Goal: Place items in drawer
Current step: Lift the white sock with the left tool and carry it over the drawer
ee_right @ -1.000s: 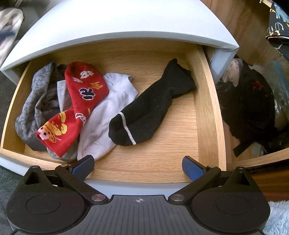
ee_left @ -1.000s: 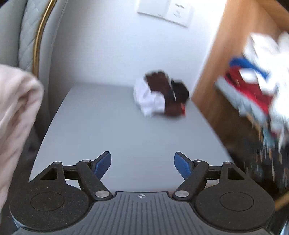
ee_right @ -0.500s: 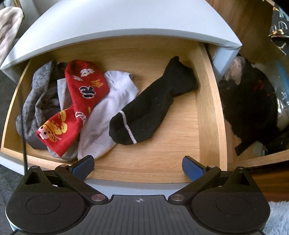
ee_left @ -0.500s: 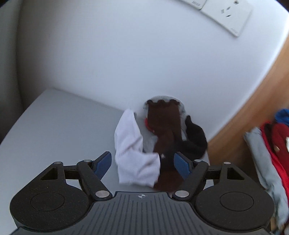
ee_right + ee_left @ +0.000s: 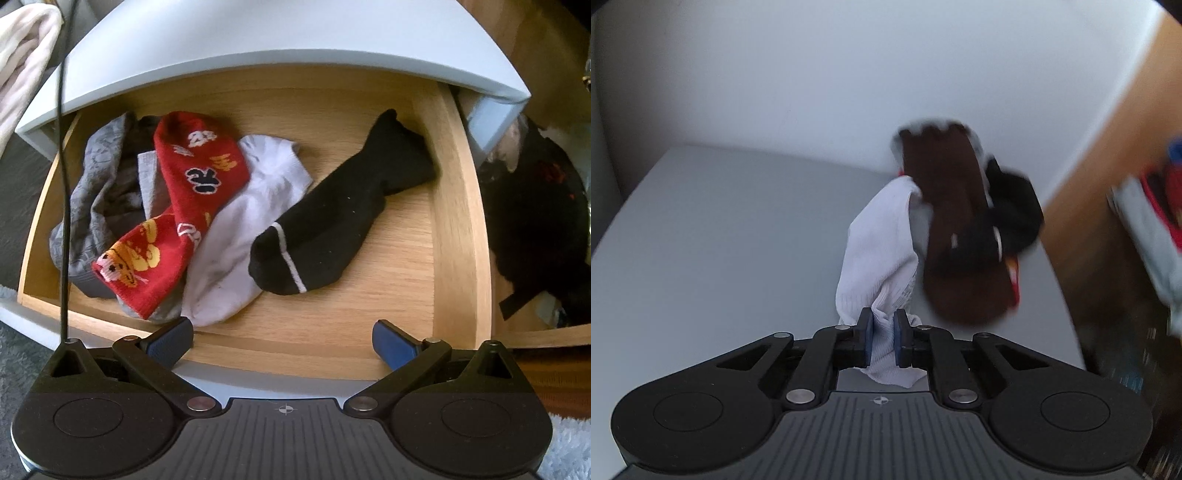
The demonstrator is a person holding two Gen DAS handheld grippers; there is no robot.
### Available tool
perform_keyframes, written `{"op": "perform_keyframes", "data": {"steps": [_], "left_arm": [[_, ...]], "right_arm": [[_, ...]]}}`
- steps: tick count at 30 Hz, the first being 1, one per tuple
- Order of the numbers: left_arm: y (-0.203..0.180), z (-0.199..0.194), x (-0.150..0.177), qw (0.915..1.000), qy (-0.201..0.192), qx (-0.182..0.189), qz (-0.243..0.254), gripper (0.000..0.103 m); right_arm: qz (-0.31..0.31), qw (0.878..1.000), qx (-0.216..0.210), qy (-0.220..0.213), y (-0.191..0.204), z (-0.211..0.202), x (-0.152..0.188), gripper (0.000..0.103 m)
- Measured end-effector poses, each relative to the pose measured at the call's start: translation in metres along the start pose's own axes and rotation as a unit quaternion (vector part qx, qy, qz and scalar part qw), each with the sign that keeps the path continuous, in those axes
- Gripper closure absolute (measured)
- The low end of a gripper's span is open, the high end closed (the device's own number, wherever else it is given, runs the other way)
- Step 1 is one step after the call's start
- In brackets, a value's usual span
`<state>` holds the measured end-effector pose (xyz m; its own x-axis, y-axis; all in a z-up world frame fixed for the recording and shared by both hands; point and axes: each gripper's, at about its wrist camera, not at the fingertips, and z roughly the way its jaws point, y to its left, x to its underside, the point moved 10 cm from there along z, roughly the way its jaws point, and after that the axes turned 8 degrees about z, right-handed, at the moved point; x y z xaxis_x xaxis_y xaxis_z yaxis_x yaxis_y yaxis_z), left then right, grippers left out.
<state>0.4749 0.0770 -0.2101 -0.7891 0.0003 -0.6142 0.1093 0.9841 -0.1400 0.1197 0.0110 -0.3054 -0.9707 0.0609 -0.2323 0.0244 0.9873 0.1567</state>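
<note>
On the grey cabinet top (image 5: 720,240) lies a small pile of socks: a white sock (image 5: 882,243), a brown sock (image 5: 953,229) and a black sock (image 5: 1015,210). My left gripper (image 5: 884,338) is shut on the near end of the white sock. In the right wrist view the wooden drawer (image 5: 458,221) stands pulled out. It holds a grey sock (image 5: 96,195), a red patterned sock (image 5: 199,184), a white sock (image 5: 240,236) and a black sock (image 5: 340,225). My right gripper (image 5: 282,341) hovers open over the drawer's front edge, holding nothing.
A white wall (image 5: 812,74) rises behind the cabinet top, with a wooden panel (image 5: 1108,129) to the right. Right of the drawer sits a wooden compartment with dark clothes (image 5: 535,221). A pale blanket (image 5: 22,66) lies at the upper left. A thin black cable (image 5: 64,184) hangs past the drawer's left side.
My left gripper moved in on the sock pile and went from open to shut on the white sock. The right gripper stayed open over the drawer, shifting only slightly.
</note>
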Motion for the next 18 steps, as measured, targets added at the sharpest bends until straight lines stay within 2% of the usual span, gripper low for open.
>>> {"op": "perform_keyframes", "data": {"steps": [7,18], "left_arm": [[0.004,-0.048,0.057,0.9983,0.016,0.008,0.055,0.091],[0.020,-0.123,0.142,0.9955,0.014,0.028,0.089,0.091]], "right_arm": [[0.012,1.000,-0.004,0.000,-0.001,0.000,0.001,0.000],[0.013,1.000,-0.009,-0.007,-0.002,0.000,0.002,0.000]]}}
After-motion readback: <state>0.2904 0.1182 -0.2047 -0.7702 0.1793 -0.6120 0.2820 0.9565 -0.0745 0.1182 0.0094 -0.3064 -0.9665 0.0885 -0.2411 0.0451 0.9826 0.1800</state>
